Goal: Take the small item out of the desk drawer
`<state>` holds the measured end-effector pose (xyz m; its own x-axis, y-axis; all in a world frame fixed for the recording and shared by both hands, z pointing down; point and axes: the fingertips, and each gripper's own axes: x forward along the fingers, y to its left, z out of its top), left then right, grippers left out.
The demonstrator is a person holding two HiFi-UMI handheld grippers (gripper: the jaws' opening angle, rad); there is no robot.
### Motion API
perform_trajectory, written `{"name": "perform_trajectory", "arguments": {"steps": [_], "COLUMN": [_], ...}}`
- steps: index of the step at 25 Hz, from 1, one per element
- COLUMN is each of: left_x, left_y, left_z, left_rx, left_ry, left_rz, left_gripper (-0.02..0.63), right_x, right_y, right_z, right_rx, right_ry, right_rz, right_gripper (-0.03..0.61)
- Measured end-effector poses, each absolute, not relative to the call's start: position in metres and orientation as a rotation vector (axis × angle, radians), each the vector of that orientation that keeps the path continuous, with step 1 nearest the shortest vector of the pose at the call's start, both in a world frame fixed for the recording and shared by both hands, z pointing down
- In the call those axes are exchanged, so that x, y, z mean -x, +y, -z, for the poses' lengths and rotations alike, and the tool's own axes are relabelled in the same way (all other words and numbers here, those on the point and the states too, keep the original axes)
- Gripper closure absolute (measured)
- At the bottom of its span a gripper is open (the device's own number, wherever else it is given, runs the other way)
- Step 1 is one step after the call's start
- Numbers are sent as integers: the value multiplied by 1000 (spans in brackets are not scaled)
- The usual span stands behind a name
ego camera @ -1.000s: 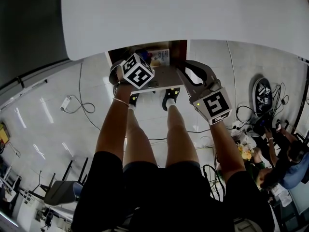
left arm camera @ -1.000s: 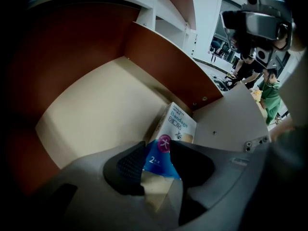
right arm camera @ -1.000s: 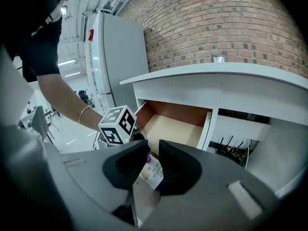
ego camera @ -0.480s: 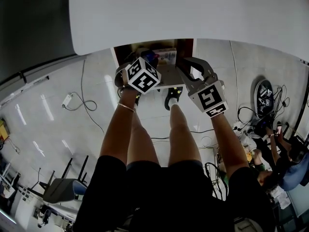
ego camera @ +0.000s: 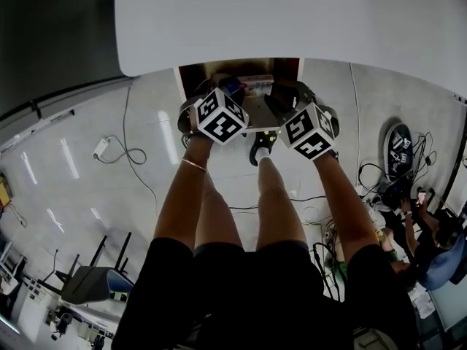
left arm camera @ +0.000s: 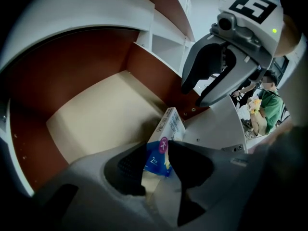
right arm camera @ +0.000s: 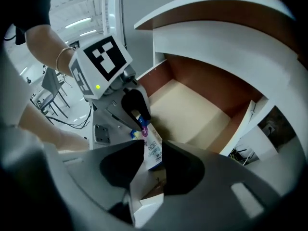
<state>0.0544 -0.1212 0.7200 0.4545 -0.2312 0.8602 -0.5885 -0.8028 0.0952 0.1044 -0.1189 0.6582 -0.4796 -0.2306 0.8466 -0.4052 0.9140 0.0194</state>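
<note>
Your left gripper (left arm camera: 156, 153) is clamped on the blue end of a small box (left arm camera: 166, 129), its jaws closed narrow against the two flat faces. Your right gripper (right arm camera: 150, 150) faces it from across the drawer (left arm camera: 96, 114). Its jaws stand apart with the box's white end in the gap between them, and you cannot tell whether either jaw touches the card.

The box is tilted just inside the drawer's front, over the cream floor. Neither gripper view shows whether its lower end rests on that floor or hangs clear. The drawer is pulled open under the white desk surface (ego camera: 292, 20), with brown walls around the pale floor.

On the box you can read "98" running sideways along the white face and a "2" on the blue panel. A magenta circle with a white figure sits above the "2". The smaller print beside it is too fine to read.

From the head view, the two marker cubes (ego camera: 219, 115) cover both sets of jaws. Only a scrap of blue and white shows in the drawer's mouth behind them.
</note>
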Motion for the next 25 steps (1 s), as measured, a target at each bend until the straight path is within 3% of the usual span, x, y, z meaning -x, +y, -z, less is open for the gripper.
{"name": "perform_trajectory", "arguments": {"steps": [25], "left_x": [-58], "left_y": [-110], "left_z": [-704], "left_rx": [-2371], "left_ry": [-584], "left_rz": [-1280], "left_gripper": [506], "right_x": [-78], "right_y": [-121], "right_z": [-701], "right_rx": [-154], "right_ry": [-1877], "right_rz": [12], "right_gripper": [420]}}
